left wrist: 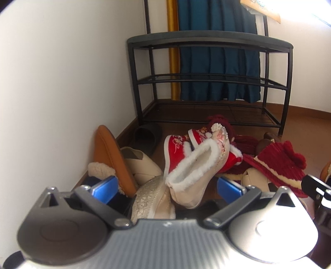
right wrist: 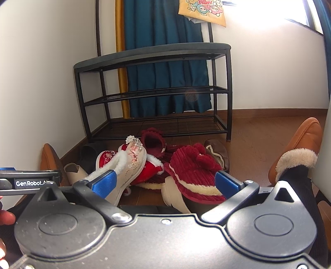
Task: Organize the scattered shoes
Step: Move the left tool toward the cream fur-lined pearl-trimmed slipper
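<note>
- Shoes lie heaped on the brown floor (right wrist: 258, 132) in front of a black metal shoe rack (left wrist: 209, 82) (right wrist: 157, 91), whose shelves hold nothing that can be seen; part of the bottom shelf is hidden behind the pile.
- Left gripper (left wrist: 165, 187): jaws wide apart, blue pads on either side of a cream fur-lined shoe (left wrist: 196, 165) (right wrist: 126, 165), which tilts up on the heap with its opening facing the camera; no pad visibly touches it.
- Below that shoe a pale patterned sole (left wrist: 149, 198) shows, its upper cut off by the gripper body.
- Right gripper (right wrist: 165, 182): jaws also wide apart, empty, hovering over a dark red corduroy slipper (right wrist: 190, 171) (left wrist: 279, 163) with a pompom; whether the right pad touches it cannot be told.
- Red embroidered shoe (left wrist: 175, 149) (right wrist: 107, 157) is mostly covered by the cream one; only its side and white trim show.
- Tan slipper (left wrist: 111, 157) leans on edge against the white wall (left wrist: 62, 82), with a beige shoe (left wrist: 140, 163) beside it and a black slipper (left wrist: 144, 138) behind, dim and hard to read.
- Brown flat shoe (right wrist: 217, 153) is half hidden behind the corduroy slipper.
- Another tan fur-lined slipper (right wrist: 298, 153) sits at the right edge, partly cut off.
- Teal curtain (right wrist: 163, 62) hangs behind the rack; a yellow cartoon bag (right wrist: 202, 10) is cropped at the top.
</note>
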The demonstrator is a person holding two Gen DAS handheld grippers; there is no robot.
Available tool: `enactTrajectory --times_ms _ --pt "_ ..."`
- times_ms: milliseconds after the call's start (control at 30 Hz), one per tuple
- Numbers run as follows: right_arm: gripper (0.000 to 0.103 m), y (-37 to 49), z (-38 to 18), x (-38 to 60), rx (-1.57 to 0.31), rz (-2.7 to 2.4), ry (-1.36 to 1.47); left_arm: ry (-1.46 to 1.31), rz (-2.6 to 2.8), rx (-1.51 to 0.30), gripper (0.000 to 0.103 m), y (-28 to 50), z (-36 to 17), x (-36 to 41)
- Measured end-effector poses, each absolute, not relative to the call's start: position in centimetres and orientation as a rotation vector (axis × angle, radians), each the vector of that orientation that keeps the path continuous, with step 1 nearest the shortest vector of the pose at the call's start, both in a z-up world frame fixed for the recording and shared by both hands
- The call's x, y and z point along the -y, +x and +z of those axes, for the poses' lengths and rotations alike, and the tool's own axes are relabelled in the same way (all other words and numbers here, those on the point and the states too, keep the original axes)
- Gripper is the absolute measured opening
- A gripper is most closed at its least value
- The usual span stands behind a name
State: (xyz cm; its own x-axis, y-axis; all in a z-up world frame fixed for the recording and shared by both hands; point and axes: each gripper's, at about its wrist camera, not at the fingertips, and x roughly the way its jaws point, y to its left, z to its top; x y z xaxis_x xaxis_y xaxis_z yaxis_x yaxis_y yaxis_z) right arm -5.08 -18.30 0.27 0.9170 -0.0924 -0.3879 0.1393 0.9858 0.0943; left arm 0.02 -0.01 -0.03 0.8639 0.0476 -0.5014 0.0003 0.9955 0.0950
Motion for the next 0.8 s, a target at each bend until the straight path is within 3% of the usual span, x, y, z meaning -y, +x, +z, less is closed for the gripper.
enactTrajectory --times_ms 800 --pt "0.103 -4.74 0.54 18.43 -0.397 -0.119 0.124 0.066 0.009 -0.583 0.103 0.82 -0.53 0.15"
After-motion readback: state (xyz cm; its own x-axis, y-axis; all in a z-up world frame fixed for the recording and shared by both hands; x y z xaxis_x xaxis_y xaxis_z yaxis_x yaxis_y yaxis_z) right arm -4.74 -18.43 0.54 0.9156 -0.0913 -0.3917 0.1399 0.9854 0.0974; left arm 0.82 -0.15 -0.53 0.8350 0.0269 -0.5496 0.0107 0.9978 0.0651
